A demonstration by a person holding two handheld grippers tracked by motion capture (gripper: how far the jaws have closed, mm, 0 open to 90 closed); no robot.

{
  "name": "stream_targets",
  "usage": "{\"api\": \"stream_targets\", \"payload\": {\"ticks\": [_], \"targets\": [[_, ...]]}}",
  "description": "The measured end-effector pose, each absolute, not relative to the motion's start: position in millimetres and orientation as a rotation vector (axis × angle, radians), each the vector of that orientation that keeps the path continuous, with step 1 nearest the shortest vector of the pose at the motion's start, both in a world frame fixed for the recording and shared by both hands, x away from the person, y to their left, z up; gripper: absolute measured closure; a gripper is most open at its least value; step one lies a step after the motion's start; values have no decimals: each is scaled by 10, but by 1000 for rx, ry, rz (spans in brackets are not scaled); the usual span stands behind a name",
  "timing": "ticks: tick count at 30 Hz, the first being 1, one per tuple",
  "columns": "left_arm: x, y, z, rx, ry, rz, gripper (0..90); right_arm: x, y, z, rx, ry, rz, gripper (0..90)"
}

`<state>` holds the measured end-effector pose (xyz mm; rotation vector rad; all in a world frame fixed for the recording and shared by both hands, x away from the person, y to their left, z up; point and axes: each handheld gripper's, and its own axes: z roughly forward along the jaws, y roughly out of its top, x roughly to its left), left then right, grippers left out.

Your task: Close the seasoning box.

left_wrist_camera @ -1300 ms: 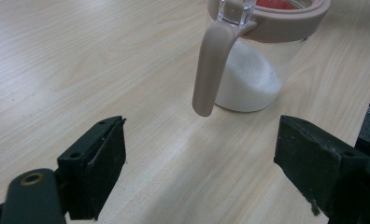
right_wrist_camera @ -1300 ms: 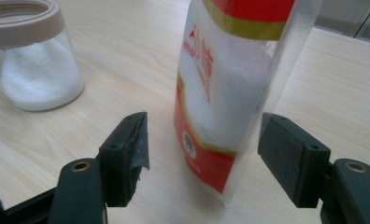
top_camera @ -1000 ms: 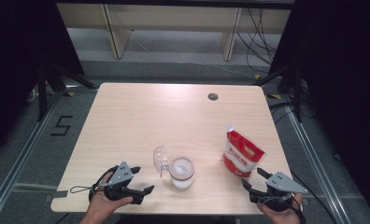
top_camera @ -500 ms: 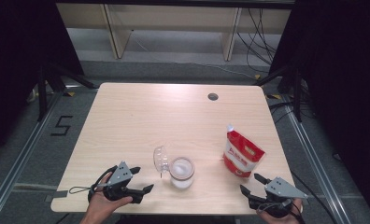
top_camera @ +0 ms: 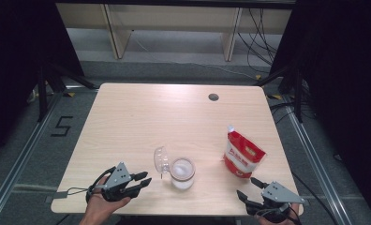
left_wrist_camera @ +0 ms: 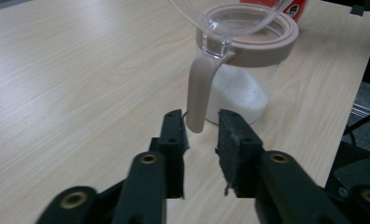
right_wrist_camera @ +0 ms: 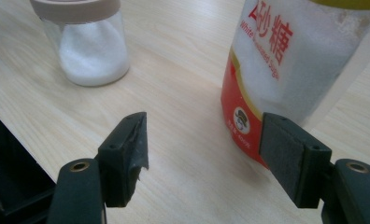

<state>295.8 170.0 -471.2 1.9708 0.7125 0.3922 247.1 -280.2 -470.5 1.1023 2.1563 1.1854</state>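
Two hand-held grippers sit at the near edge of a pale wooden counter (top_camera: pixel 141 117), one on each side of a clear glass jar with a tan plastic collar (top_camera: pixel 182 172), which stands near the middle of the counter's near half. The jar holds white granules heaped in its lower part, and its clear hinged lid (top_camera: pixel 161 160) stands swung open on the jar's left, upright on its hinge. A tan latch tab (left_wrist_camera: pixel 198 95) hangs down from the collar on that same side.

The left hand-held gripper (top_camera: pixel 145 180) lies to the left of the jar, held in the person's left hand (top_camera: pixel 99 206), with its tips pointing at the jar. Its jaws are parted by a narrow gap and hold nothing; in the left gripper view the latch tab hangs just beyond that gap, apart from both pads.

To the right of the jar and slightly farther back stands a red and white plastic sugar pouch with a clear window (top_camera: pixel 242 155), upright, with printed characters on its face. The right hand-held gripper (top_camera: pixel 250 187) sits to the right of the jar and nearer than the pouch, jaws spread wide and empty. In the right gripper view the pouch rises just past the right jaw, untouched.
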Motion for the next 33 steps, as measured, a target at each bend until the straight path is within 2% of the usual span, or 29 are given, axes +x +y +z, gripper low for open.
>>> {"api": "stream_targets", "payload": {"ticks": [3,6,8,33], "targets": [[2981,1717,-4669,1966,702,382,845,2523,-2820,-4722,1004,2161,1179,339],[2959,1686,-4632,1939,727,377,892,2537,-2818,-4727,982,2155,1171,340],[2978,1685,-4600,1956,681,406,893,2529,-2814,-4727,1000,2153,1172,339],[3013,1446,-4380,1918,632,426,894,2538,-2803,-4746,992,2194,1161,340]]}}
